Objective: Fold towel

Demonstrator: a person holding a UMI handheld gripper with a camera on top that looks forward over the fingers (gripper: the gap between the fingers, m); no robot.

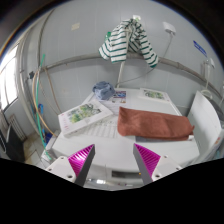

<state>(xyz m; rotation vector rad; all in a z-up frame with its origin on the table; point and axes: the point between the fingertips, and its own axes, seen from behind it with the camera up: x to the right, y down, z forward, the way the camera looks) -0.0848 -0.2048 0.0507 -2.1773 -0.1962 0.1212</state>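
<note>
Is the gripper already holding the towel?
No. The gripper is open and empty, and the towel lies beyond its fingers on the table.

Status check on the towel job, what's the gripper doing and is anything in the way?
Gripper open, holding nothing, short of the towel. Brown towel lies rumpled on the white table, unfolded. Papers sit beside it, not touching; path ahead looks clear.
</note>
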